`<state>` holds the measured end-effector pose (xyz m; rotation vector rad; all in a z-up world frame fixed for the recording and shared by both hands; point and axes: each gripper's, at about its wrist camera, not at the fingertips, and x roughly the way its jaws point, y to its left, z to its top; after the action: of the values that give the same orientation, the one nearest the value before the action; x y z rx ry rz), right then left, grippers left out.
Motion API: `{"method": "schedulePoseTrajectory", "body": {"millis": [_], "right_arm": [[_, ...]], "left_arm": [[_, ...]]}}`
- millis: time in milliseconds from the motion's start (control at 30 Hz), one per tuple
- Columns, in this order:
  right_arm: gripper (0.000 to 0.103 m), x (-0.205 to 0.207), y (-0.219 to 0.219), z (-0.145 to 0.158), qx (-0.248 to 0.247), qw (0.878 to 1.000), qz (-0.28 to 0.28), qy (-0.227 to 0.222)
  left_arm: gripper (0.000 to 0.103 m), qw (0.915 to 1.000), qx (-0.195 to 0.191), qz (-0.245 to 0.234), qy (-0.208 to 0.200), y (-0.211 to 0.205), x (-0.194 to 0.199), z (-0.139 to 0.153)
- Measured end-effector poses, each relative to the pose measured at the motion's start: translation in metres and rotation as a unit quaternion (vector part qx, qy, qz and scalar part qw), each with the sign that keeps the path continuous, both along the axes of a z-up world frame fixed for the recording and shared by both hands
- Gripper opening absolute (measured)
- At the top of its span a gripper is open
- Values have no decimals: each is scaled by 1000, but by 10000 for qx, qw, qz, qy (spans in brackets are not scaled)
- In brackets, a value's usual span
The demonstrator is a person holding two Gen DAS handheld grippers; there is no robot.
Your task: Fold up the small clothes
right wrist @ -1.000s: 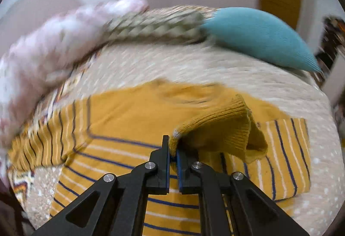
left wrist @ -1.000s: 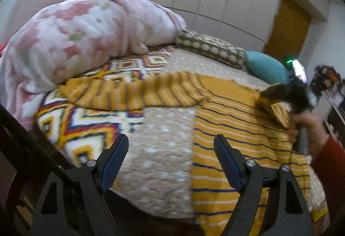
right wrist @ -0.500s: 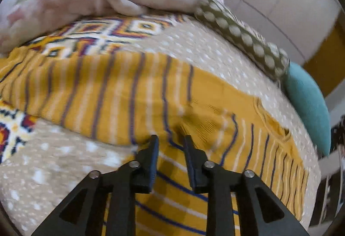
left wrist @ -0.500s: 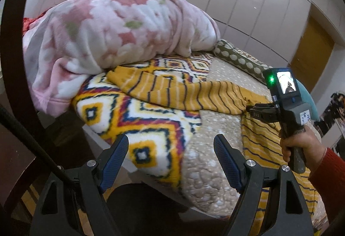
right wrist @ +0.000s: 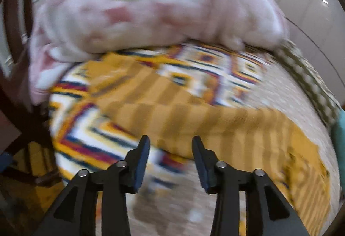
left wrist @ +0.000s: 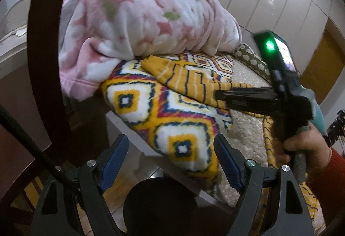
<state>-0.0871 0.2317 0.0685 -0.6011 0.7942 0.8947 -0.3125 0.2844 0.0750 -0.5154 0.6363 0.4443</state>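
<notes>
- In the left wrist view our left gripper (left wrist: 170, 160) sits at the bottom centre, jaws spread wide with nothing between the blue pads — it hangs over the near corner of the bed.
- Our right gripper (right wrist: 170, 160) fills the lower middle of the right wrist view; its jaws have just been opening and stand parted, empty, with the fabric below them and not pinched.
- The mustard striped sweater (right wrist: 215, 126) lies flat on the bed; one long sleeve (left wrist: 189, 83) stretches toward the upper left of the frame, across the diamond-patterned blanket (left wrist: 151, 111).
- In the left wrist view the right gripper's black fingers (left wrist: 243, 98) point left over that sleeve — we cannot tell whether they touch it.
- A hand (left wrist: 301, 147) in a red sleeve holds the tool's handle at the right edge.
- A pink floral fleece blanket (left wrist: 140, 16) is heaped across the top of both views, resting on the patterned blanket's far end.
- The right wrist view is blurred.
</notes>
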Motion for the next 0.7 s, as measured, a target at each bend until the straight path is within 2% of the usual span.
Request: {"method": "schedulePoseTrajectory", "body": {"millis": [167,300,333,367,400,433,567,667,700], "right_arm": [[51,-34,63,-18,-293,9978,510,-306],[51,-32,101,-39,-534,9972,341,-392],[46,-28,107,-43,-572,9974,249,-369],[36,-23,111,-45,-564,9979,128,-275],[9,-18,111,-44,-521,9985,15,-151],[7,-12,109,-40,-452,9988,-156,-43],[7,19,59,7,554,9940,-811,487],[7,48,-7,44,1256,9801,-1342,753],[7,63,-43,57,1490,9724,-1610,799]], "left_arm": [[80,9999,-73,87,-2,10,-7,-4],[80,9998,-131,128,-4,15,-9,-6],[80,9998,-146,127,-12,15,-10,-6],[80,9998,-147,119,-18,15,-10,-6],[80,9999,-129,105,-18,15,-9,-6],[80,9999,-110,92,-13,14,-8,-5],[80,9999,-85,37,-55,8,-5,1],[80,9999,-34,-54,-126,0,0,10],[80,9998,5,-110,-140,-4,4,13]]}}
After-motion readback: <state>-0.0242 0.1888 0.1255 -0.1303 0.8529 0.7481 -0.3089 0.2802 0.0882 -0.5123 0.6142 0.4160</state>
